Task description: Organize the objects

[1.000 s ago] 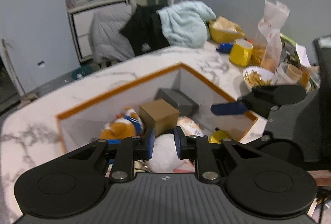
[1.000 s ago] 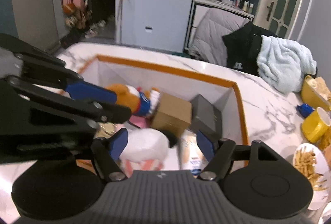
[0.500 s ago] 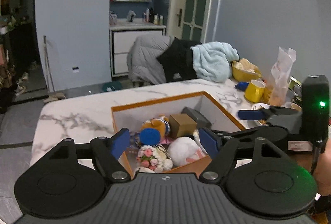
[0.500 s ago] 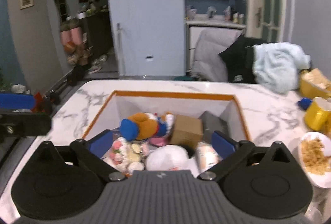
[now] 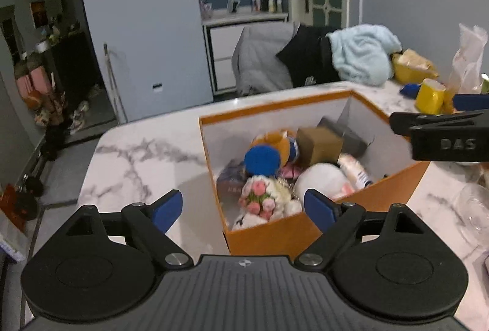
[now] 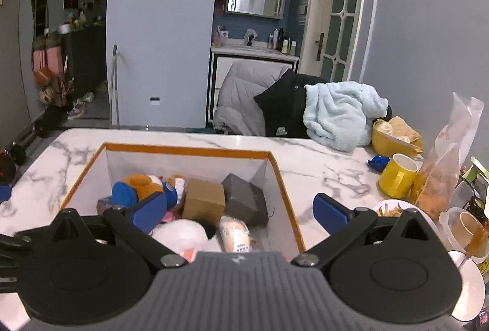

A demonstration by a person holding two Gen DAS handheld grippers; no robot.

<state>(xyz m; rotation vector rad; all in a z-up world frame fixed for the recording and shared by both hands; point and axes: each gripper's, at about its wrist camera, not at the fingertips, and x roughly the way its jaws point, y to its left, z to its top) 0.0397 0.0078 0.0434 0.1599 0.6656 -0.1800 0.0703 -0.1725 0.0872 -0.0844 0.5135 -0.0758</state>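
A: Marble tabletop point(image 5: 137, 153) under dim light, with the orange box point(image 5: 275, 234) sitting on it as the landmark. Inside the box lie a brown carton point(image 6: 204, 202), a grey carton point(image 6: 244, 199) against its far right wall, an orange plush toy point(image 5: 270, 150), a small flower bouquet point(image 5: 262, 198) by its near wall, a white plush point(image 5: 324, 181) and a small bottle point(image 5: 356, 173).

B: How would they handle?

A: By my guess, the plush toys are soft and light and would squash under the pads, so take them across the body. Both cartons look stiff; grip them on opposite flat faces. That bottle seems smooth and may slip, and the bouquet looks delicate.

B: And the claws?

A: Left claw point(image 5: 243, 210) hangs released just outside the box's near left corner, its jaws opening the last bit, nothing between them. Right claw point(image 6: 241, 213) is spread wide above the box's near edge, empty too.

B: What differs from a second ago?

A: Then both claws were low over the box's contents, the left one clenched near the white plush. Both have since drawn back and opened.
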